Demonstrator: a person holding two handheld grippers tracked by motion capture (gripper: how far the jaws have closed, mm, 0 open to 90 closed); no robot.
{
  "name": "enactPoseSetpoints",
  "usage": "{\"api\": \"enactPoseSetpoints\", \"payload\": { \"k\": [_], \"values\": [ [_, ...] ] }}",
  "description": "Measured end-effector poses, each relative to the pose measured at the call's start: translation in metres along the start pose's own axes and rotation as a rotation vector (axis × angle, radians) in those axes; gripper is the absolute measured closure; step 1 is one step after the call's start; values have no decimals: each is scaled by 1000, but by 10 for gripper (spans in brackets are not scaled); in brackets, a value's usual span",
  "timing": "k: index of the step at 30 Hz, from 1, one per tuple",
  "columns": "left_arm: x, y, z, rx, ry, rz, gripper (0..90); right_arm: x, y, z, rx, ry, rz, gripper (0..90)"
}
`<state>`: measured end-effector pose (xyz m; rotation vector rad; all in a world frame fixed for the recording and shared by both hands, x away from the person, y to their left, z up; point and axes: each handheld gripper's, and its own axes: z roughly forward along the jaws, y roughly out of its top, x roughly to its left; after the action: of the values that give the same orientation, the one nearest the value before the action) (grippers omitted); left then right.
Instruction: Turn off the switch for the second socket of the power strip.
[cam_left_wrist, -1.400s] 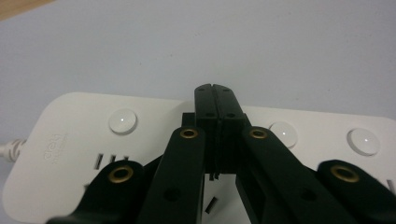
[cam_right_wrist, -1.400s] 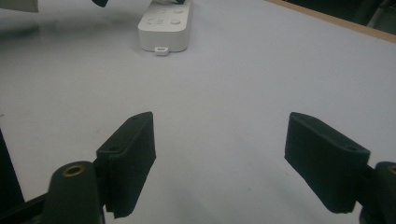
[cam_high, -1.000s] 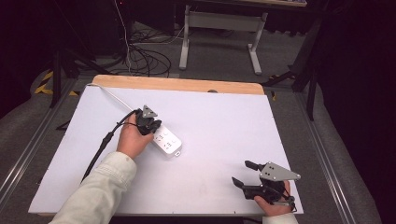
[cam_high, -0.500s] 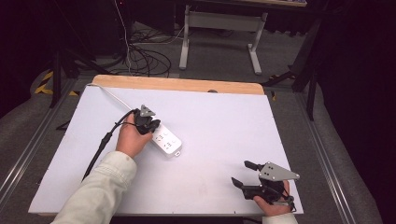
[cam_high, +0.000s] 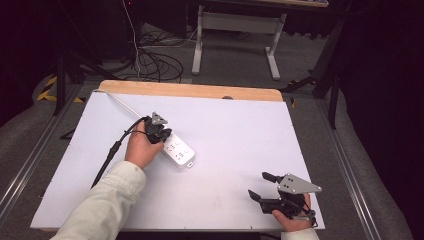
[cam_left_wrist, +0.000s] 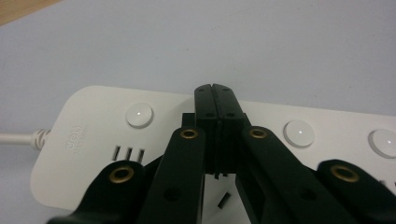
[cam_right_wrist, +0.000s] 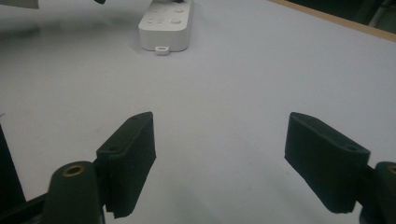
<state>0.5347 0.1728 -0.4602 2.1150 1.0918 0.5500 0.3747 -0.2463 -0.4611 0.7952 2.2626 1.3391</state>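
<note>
A white power strip (cam_high: 177, 150) with round buttons lies on the white table, left of the middle. My left gripper (cam_high: 161, 133) is over its near end. In the left gripper view the jaws are pressed together, empty, their tips (cam_left_wrist: 215, 95) just above the strip (cam_left_wrist: 84, 135) between two buttons. A white cord (cam_left_wrist: 16, 138) leaves the strip's end. My right gripper (cam_high: 260, 186) rests near the front right edge, jaws wide apart. Its view shows both pads (cam_right_wrist: 133, 149) over bare table, with the strip (cam_right_wrist: 166, 23) far ahead.
The white table top (cam_high: 240, 130) has a wooden strip (cam_high: 190, 90) along its far edge. A black cable (cam_high: 112, 152) trails from the left gripper toward the front left. Beyond the table are a desk frame (cam_high: 235, 30) and floor cables (cam_high: 155, 60).
</note>
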Motion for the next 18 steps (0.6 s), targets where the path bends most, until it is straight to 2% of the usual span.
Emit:
{"api": "enactPoseSetpoints", "payload": {
  "k": [2, 5, 6, 9, 12, 16, 18],
  "values": [
    [2, 0, -3, 11, -40, -20, 900, 0, 0, 0, -1, 1, -1, 250],
    [3, 2, -9, -8, -46, -20, 900, -1, 0, 0, -1, 2, -2, 250],
    [2, 5, -15, -20, -59, -31, 900, -1, 0, 1, -3, 2, 0, 250],
    [-1, 9, -22, -27, -53, -1, 900, 0, 1, 1, -1, 4, -2, 250],
    [-3, 11, -26, -36, -70, -11, 900, 1, 1, 2, -1, 6, -4, 250],
    [-3, 20, -37, -58, -94, -24, 899, -1, 1, 2, -1, 5, 1, 250],
    [-4, 28, -46, -56, -102, -9, 899, -1, 1, 2, -2, 5, 0, 250]
  ]
}}
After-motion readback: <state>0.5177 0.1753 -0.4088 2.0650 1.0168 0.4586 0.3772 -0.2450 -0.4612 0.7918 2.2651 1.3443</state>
